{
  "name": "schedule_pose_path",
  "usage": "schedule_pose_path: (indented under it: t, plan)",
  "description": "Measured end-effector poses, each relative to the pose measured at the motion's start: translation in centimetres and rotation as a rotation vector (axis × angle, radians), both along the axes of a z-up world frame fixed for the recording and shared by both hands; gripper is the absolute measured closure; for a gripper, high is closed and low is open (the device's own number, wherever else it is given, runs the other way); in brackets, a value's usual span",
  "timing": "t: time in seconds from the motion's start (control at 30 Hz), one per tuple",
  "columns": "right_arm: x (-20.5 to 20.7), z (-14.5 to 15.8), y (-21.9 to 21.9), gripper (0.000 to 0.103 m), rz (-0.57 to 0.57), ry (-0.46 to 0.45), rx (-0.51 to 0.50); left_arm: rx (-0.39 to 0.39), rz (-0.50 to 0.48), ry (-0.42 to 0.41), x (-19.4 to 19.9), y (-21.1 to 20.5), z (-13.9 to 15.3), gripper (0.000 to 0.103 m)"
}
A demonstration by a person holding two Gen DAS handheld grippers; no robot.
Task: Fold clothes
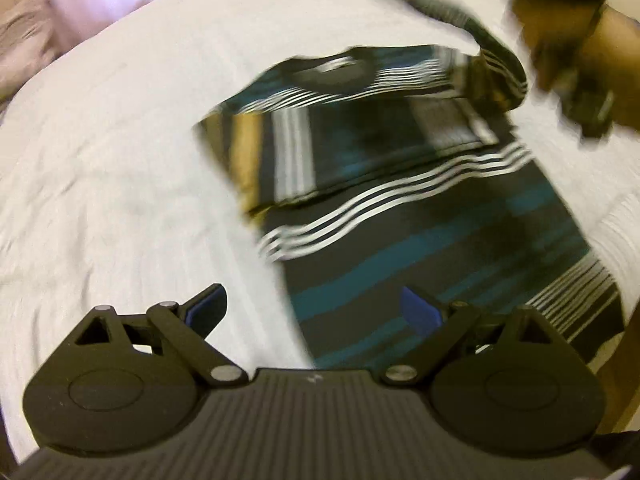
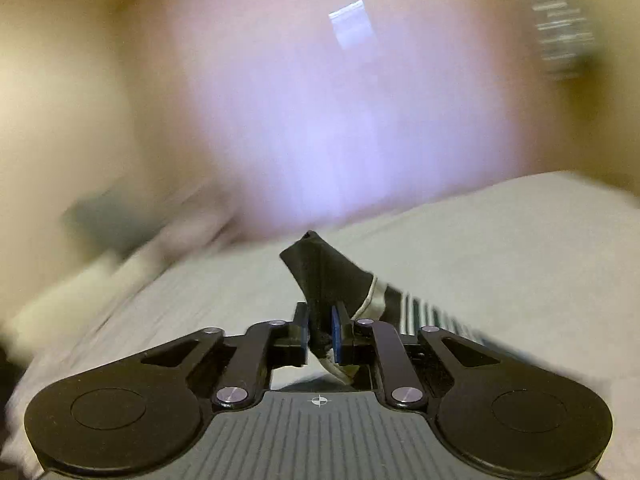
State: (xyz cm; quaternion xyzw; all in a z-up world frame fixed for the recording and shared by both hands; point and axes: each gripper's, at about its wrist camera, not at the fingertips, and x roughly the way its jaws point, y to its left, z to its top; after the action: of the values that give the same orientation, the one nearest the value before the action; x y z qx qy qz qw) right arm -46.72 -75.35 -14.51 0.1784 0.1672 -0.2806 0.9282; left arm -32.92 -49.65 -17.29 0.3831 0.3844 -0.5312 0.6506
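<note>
A dark shirt (image 1: 420, 208) with teal and white stripes lies on the white bed sheet (image 1: 120, 160), its left sleeve folded inward. My left gripper (image 1: 316, 306) hovers over the shirt's near left edge, open, its blue pads (image 1: 420, 308) wide apart with nothing between them. In the right wrist view my right gripper (image 2: 320, 334) is shut on a dark corner of the shirt (image 2: 328, 276), and striped cloth trails off to its right. In the left wrist view that gripper, in a person's hand (image 1: 568, 40), lifts the shirt's far right sleeve (image 1: 492, 56); it is blurred.
The bed sheet (image 2: 500, 260) spreads wide to the left of and beyond the shirt. A pale pink curtain (image 2: 340, 120) hangs behind the bed. A pinkish pillow or blanket (image 1: 24, 40) lies at the far left corner.
</note>
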Motion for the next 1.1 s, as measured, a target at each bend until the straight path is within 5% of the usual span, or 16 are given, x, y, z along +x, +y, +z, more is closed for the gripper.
schedule_pose_path:
  t: [0.1, 0.3, 0.53, 0.67, 0.83, 1.1]
  plan:
    - [7.0, -5.3, 4.2, 0.028, 0.177, 0.203, 0.029, 0.004, 0.085, -0.009, 3.0, 2.8, 0.2, 0.011]
    - [7.0, -9.8, 7.8, 0.028, 0.213, 0.33, 0.163, 0.02, 0.209, 0.023, 7.0, 6.2, -1.0, 0.011]
    - [-3.0, -11.8, 5.6, 0.028, -0.087, 0.457, 0.379, 0.0, 0.174, 0.055, 6.2, 5.1, -2.7, 0.011]
    - [-10.1, -11.4, 4.7, 0.028, -0.246, 0.505, 0.471, 0.01, 0.11, 0.047, 3.9, 4.6, -3.7, 0.011]
    - [-17.5, -10.4, 5.8, 0.028, -0.297, 0.565, 0.51, 0.063, -0.024, -0.021, -0.5, 5.3, -5.0, 0.011]
    - [-23.3, -10.8, 8.5, 0.028, -0.132, 0.641, 0.505, 0.157, -0.283, -0.156, -7.8, 8.9, -7.2, 0.011]
